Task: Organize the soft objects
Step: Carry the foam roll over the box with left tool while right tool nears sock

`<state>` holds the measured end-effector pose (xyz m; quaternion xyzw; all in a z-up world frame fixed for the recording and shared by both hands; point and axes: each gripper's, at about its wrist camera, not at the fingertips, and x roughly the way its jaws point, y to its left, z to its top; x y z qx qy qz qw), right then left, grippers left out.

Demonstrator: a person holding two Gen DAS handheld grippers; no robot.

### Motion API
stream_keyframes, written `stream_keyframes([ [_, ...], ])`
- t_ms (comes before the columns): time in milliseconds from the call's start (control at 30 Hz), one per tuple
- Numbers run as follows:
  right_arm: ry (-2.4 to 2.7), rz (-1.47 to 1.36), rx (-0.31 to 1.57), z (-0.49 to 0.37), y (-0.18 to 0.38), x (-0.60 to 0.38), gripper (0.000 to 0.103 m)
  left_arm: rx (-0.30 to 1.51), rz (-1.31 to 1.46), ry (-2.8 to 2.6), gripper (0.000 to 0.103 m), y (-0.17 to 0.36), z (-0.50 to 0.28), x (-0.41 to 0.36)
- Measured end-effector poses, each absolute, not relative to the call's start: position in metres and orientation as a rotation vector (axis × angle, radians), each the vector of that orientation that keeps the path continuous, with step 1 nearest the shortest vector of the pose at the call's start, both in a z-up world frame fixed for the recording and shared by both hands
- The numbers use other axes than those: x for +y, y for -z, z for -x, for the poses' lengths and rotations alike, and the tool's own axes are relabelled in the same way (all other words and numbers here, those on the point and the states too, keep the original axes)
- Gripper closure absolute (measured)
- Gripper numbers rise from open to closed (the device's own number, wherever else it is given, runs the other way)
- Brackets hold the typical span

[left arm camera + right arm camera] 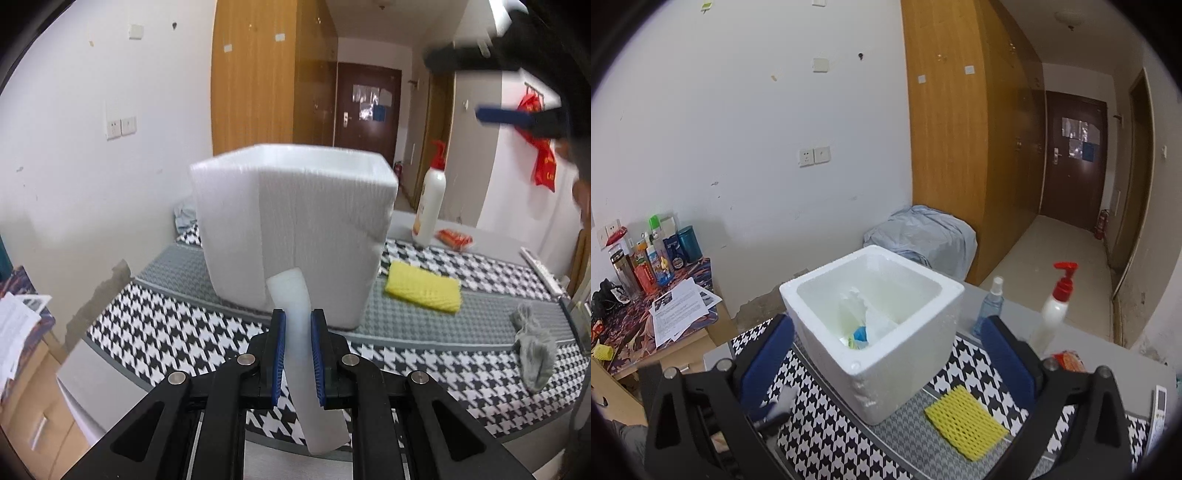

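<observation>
Left gripper [297,354] clamped on white foam strip [301,332]; right gripper [886,354] fully spread, empty, before foam box [875,332].

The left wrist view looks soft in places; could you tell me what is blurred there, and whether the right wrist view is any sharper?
Left wrist view: the right gripper at top right is smeared, the foam box slightly soft, the left gripper crisp. Right wrist view: sharper overall, the box clear; both bend straight lines outward.
</observation>
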<state>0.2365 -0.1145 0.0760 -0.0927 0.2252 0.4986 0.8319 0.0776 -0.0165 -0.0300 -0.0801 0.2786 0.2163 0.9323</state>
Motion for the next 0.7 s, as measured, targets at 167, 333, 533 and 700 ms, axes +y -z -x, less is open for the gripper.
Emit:
stream_keyframes([
  [167, -1.02, 0.169, 0.496, -0.239, -0.067, -0.13, 0.001, 0.517, 0.15, -0.415, 0.088, 0.007, -0.074, -0.019],
  [333, -0.992, 0.16, 0.507, -0.239, -0.06, -0.141, 0.001, 0.491, 0.124, -0.399, 0.088, -0.004, -0.074, -0.02],
  [533, -0.946, 0.176, 0.488, -0.236, -0.057, -0.151, 0.001, 0.451, 0.085, -0.405, 0.088, -0.018, -0.068, -0.011],
  [700, -0.912, 0.201, 0.478, -0.231, -0.052, -0.157, 0.001, 0.416, 0.055, -0.384, 0.088, -0.034, -0.067, -0.009],
])
